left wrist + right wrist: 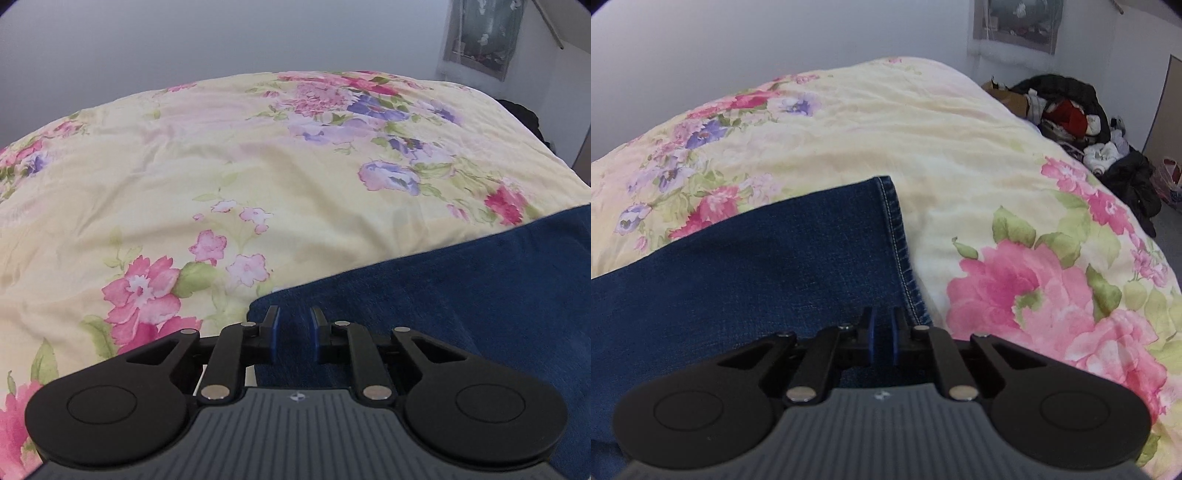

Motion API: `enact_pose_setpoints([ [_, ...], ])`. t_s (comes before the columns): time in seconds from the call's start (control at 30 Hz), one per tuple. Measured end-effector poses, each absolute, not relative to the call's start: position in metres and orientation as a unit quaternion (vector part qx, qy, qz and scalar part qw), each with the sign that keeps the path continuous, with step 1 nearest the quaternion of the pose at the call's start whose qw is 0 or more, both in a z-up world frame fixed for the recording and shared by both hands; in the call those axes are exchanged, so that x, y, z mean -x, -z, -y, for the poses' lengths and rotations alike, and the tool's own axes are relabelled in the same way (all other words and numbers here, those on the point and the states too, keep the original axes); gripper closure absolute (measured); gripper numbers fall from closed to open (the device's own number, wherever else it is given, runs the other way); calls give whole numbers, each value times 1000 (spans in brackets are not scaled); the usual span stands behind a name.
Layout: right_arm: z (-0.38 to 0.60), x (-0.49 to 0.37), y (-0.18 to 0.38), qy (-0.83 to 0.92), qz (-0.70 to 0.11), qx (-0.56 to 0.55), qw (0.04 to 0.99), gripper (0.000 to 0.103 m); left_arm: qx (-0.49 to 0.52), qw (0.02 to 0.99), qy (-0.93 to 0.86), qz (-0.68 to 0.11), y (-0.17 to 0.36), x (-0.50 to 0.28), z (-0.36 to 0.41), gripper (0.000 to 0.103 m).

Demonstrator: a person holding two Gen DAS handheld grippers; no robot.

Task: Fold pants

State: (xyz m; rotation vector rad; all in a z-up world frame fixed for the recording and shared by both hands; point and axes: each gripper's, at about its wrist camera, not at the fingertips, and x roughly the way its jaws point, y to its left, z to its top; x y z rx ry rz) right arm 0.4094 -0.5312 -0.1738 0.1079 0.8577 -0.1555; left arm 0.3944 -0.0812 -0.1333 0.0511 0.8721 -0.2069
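Dark blue denim pants lie flat on a floral bedspread. In the left wrist view my left gripper sits over the pants' near left corner, its jaws a small gap apart with nothing clearly pinched. In the right wrist view the pants end in a stitched hem running up from the gripper. My right gripper sits over the near end of that hem, jaws narrowly apart; whether cloth lies between them is hidden.
The yellow floral bedspread covers the bed to its far edge against a plain wall. A heap of dark clothes and boxes lies on the floor beyond the bed's right side. A wall hanging is at the upper right.
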Motion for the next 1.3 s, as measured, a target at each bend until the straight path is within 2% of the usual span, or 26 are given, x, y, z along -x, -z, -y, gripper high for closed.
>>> enact_pose_setpoints([
  [0.13, 526, -379, 156, 54, -388, -43, 919, 99, -44, 892, 133, -429, 119, -351, 87, 84],
  [0.33, 516, -349, 160, 31, -393, -17, 919, 99, -65, 872, 162, -457, 132, -299, 98, 84],
  [0.5, 524, -343, 183, 37, -400, -51, 915, 100, -24, 859, 141, -492, 153, -292, 89, 84],
  [0.67, 526, -341, 182, 45, -399, -70, 913, 99, -22, 860, 133, -492, 137, -293, 90, 85],
  [0.7, 528, -338, 177, 45, -396, -79, 914, 97, -24, 863, 136, -486, 131, -292, 91, 85],
  [0.77, 536, -328, 165, 47, -381, -112, 917, 76, -29, 869, 141, -474, 120, -292, 95, 85],
  [0.8, 541, -321, 160, 48, -371, -132, 918, 60, -31, 871, 143, -469, 115, -292, 99, 85],
  [0.87, 553, -308, 154, 51, -361, -181, 913, 56, -33, 876, 147, -459, 109, -295, 107, 85],
  [0.93, 572, -298, 158, 59, -360, -256, 895, 43, -31, 878, 155, -451, 105, -300, 120, 85],
  [1.0, 591, -291, 173, 68, -361, -348, 863, 39, -21, 880, 166, -444, 103, -307, 134, 85],
  [1.1, 612, -290, 202, 65, -353, -460, 812, 39, -13, 879, 182, -440, 101, -320, 161, 85],
  [1.3, 621, -313, 232, 61, -321, -514, 793, 41, -25, 877, 209, -433, 106, -352, 212, 85],
])
